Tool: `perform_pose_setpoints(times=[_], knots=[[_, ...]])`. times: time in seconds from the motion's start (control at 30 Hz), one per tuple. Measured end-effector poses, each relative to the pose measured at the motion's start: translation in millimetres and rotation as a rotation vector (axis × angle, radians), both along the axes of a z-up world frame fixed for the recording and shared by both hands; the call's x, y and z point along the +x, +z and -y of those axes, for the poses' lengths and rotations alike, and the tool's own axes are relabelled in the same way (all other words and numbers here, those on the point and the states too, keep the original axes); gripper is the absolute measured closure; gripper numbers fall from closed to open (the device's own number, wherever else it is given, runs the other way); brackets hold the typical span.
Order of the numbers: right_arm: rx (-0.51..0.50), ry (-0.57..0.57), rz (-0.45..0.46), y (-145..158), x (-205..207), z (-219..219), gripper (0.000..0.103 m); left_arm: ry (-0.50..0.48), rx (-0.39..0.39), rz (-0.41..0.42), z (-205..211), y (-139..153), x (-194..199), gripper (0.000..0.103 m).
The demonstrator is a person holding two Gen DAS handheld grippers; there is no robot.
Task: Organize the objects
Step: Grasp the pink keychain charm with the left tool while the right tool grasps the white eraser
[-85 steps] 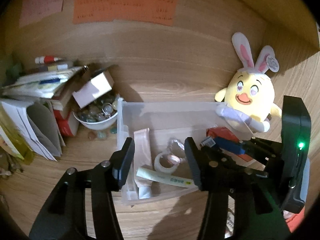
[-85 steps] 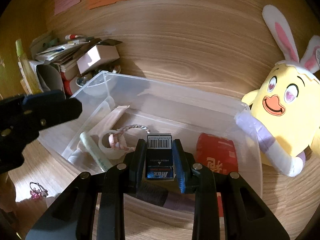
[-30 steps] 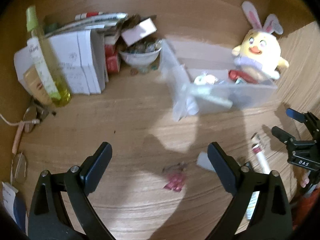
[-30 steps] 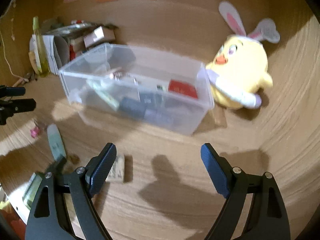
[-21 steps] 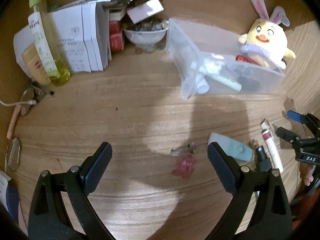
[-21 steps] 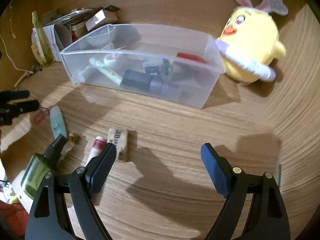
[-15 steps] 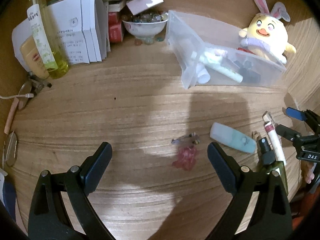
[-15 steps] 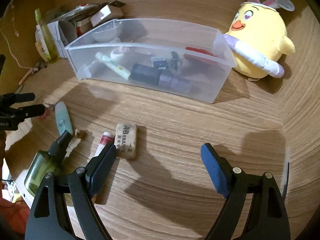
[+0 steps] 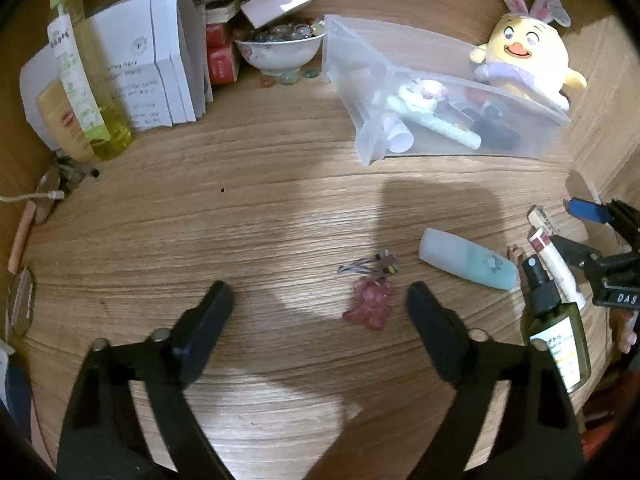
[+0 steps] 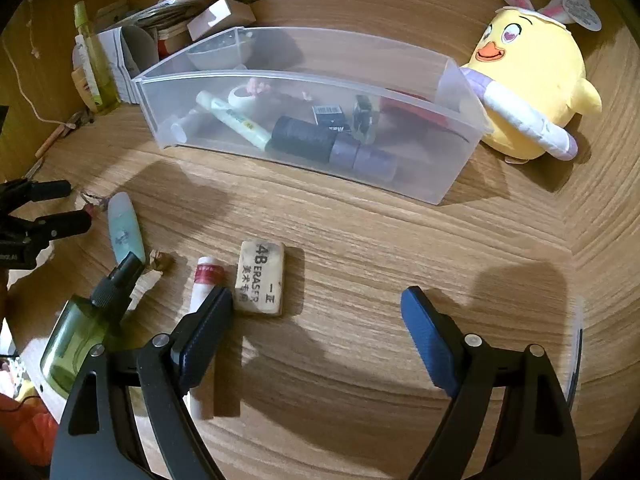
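Observation:
A clear plastic bin [image 9: 440, 80] [image 10: 304, 76] holds tubes, tape, a dark roll and a small black box. On the wooden desk lie a pink hair clip [image 9: 370, 306], a pale blue tube [image 9: 466, 264] [image 10: 125, 230], a green spray bottle [image 9: 558, 332] [image 10: 82, 328], a white tube with a red band [image 10: 204, 284] and a 4B eraser [image 10: 260, 278]. My left gripper [image 9: 320, 316] is open and empty, with the hair clip between its fingers. My right gripper [image 10: 316, 320] is open and empty, its left finger beside the eraser.
A yellow plush chick [image 9: 520, 52] [image 10: 532, 76] sits right of the bin. A bowl of glass beads [image 9: 280, 48], stacked white papers [image 9: 152, 68], a yellow-green bottle [image 9: 80, 76] and small boxes crowd the back left. A cable [image 9: 28, 200] lies at the left edge.
Both grippers have pulled back from the bin and now hover over the loose items on the desk. The right gripper let go of the small black box, which now lies in the bin.

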State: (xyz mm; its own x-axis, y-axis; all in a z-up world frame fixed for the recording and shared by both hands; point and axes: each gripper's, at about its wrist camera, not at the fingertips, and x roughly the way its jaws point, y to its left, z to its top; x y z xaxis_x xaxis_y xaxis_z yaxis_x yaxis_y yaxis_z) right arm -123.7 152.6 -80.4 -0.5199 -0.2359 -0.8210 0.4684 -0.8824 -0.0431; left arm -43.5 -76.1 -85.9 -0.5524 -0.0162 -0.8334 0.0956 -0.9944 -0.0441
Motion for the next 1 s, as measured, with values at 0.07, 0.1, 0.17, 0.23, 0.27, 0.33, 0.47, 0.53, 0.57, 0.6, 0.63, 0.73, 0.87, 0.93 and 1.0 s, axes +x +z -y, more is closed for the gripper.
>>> perform_pose_setpoints(times=[0.07,0.1,0.17,0.23,0.27,0.33,0.47,0.53,0.57,0.6,0.63,0.73,0.87,0.93,1.0], knots=[[-0.010,0.000,0.000,0,0,1,0.021,-0.013,-0.014,-0.007,-3,0,2,0.028],[-0.014,0.001,0.000,0,0,2,0.024,-0.020,-0.016,-0.013,-4,0,3,0.029],[-0.015,0.005,0.004,0,0,4,0.034,-0.034,-0.028,-0.021,-7,0,4,0.038],[-0.029,0.012,0.005,0,0,5,0.042,-0.051,-0.034,-0.031,-10,1,5,0.044],[-0.029,0.014,0.000,0,1,5,0.044,-0.057,-0.034,-0.035,-11,1,5,0.048],[-0.025,0.019,-0.015,1,3,7,0.053,-0.072,-0.035,-0.043,-13,2,6,0.054],[-0.034,0.028,-0.023,2,4,10,0.068,-0.083,-0.034,-0.054,-15,3,7,0.074],[-0.041,0.029,-0.021,3,4,10,0.076,-0.085,-0.034,-0.058,-15,3,8,0.082],[-0.045,0.026,-0.021,3,4,10,0.078,-0.084,-0.033,-0.060,-14,3,8,0.083],[-0.047,0.022,-0.022,3,3,10,0.081,-0.085,-0.028,-0.060,-14,3,9,0.083],[-0.046,0.016,-0.025,3,3,9,0.081,-0.084,-0.025,-0.061,-14,3,9,0.083],[-0.052,0.000,-0.027,3,2,8,0.081,-0.076,-0.025,-0.064,-13,4,10,0.083],[-0.077,-0.023,-0.033,7,1,2,0.081,-0.060,-0.015,-0.078,-12,8,10,0.083],[-0.094,-0.034,-0.039,10,0,-1,0.081,-0.054,-0.007,-0.096,-11,13,10,0.083],[-0.108,-0.046,-0.047,14,0,-4,0.081,-0.051,-0.004,-0.120,-11,21,10,0.083]])
